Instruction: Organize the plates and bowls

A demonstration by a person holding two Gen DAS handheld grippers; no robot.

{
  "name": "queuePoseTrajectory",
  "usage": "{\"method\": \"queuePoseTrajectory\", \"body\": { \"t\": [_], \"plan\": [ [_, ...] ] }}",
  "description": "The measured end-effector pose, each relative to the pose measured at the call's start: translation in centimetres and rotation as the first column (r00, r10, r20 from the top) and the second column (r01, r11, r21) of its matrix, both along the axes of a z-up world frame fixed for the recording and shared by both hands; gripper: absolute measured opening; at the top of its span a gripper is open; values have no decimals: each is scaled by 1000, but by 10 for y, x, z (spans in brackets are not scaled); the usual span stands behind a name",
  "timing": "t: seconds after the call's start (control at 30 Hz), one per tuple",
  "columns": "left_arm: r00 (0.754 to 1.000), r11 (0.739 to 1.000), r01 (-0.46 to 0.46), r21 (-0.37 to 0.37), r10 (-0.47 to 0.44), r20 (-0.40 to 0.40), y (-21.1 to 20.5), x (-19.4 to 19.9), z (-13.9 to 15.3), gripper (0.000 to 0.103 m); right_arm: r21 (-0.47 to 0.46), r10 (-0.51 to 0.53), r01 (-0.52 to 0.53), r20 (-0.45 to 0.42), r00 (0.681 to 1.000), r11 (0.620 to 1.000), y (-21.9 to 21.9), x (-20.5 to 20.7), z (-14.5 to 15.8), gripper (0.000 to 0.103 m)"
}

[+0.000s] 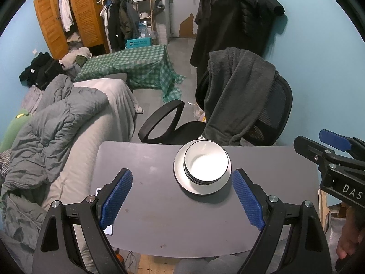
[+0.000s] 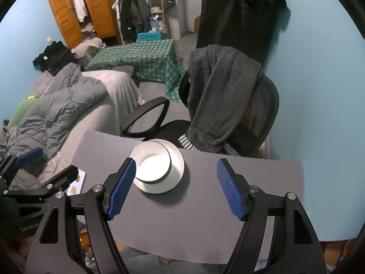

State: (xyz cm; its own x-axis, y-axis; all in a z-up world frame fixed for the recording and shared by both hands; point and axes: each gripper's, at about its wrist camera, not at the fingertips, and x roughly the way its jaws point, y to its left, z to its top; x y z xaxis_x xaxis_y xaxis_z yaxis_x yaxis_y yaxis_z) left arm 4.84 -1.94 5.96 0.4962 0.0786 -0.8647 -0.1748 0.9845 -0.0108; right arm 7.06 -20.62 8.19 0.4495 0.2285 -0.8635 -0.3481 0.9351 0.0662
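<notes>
Grey table (image 1: pixel 141 217) holds everything. Both grippers angle down over its near edge. Left gripper (image 1: pixel 182 196) released, nothing between pads; right gripper (image 2: pixel 176 183) likewise released, empty. White plate (image 1: pixel 182 178) sits toward table's far edge, stacked bowls (image 1: pixel 206 162) nested on it, top bowl empty.

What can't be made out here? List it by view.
- Bowl count: both views; the nested rims blur together.
- Plate centre: both views, covered by the bowls.
- Right gripper: left wrist view, cut by the edge.
- Small card off the table's left edge: too small to identify.
</notes>
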Motion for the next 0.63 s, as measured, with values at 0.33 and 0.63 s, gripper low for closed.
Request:
{"method": "queuePoseTrajectory", "body": {
  "t": [0.33,0.63],
  "plan": [
    [1000,1000,-10,-13,10,-2,6,-6,0,91,0,3,-3,-2,1000,1000,-1,1,0,72],
    [1000,1000,-14,-6,14,19,6,-8,4,91,1,5,-5,1,1000,1000,-1,2,0,72]
  ]
}}
